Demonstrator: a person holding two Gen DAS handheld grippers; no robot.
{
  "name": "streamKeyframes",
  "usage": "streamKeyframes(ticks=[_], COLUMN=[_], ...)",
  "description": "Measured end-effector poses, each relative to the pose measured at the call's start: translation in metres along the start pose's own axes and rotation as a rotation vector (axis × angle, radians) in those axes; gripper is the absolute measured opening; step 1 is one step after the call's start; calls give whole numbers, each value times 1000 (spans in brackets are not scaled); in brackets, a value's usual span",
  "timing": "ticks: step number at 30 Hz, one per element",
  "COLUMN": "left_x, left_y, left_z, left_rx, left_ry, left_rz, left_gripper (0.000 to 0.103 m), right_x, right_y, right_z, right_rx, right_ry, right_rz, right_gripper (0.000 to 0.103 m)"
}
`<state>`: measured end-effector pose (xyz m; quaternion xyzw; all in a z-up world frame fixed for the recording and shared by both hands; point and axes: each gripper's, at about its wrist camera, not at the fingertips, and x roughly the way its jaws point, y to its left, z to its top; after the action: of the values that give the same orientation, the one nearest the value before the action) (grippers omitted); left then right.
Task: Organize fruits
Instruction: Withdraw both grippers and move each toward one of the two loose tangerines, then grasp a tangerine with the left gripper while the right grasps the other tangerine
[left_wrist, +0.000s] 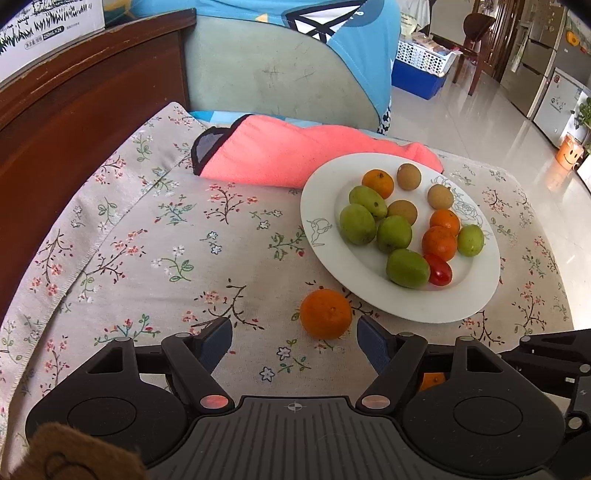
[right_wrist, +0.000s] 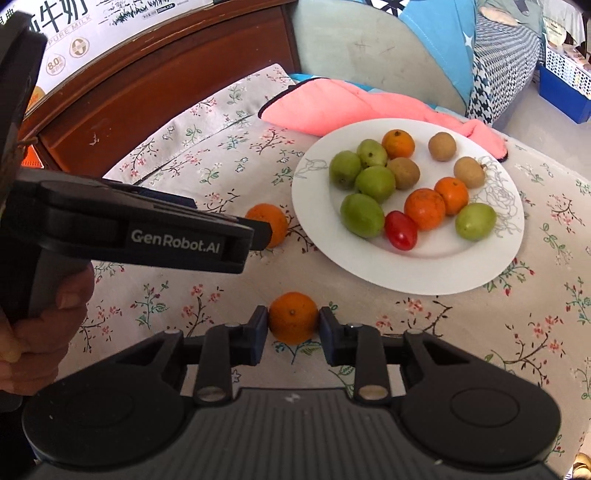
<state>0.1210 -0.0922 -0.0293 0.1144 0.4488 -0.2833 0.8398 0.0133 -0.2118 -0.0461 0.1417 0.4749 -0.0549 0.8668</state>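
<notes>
A white plate holds several green fruits, three small oranges, three brown round fruits and a red cherry tomato. Two more small oranges lie on the floral cloth in front of it. My left gripper is open, and one loose orange lies just beyond its fingertips, closer to the right one. My right gripper is shut on the other loose orange, with both pads against its sides. In the right wrist view the plate sits just behind that orange.
A pink folded cloth lies behind the plate, by a green chair back. Dark wooden furniture borders the table's left side. A hand holds the left tool close beside the right gripper. The flowered tablecloth spreads left of the plate.
</notes>
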Motion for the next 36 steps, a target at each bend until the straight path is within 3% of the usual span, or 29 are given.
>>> streamKeyframes(ticks=[11,17,23,36], left_x=[17,20,17,2], left_y=[-6,-12,-12,1], left_z=[-1,-3,-3,7], left_rx=[9,46,44,-62], left_ry=[-12,-40,-52,-76], left_rz=[15,34,12,-14], left_gripper=[72,57,30,30], right_x=[-7,-8,-10,-20], right_y=[-12,-16,-18,-25], right_z=[-3,-2,0,9], right_rx=[32,50,60,93], right_ry=[-4,-5,-8,-51], right_rz=[-1,-1,10,30], right_gripper=[30,30,30,30])
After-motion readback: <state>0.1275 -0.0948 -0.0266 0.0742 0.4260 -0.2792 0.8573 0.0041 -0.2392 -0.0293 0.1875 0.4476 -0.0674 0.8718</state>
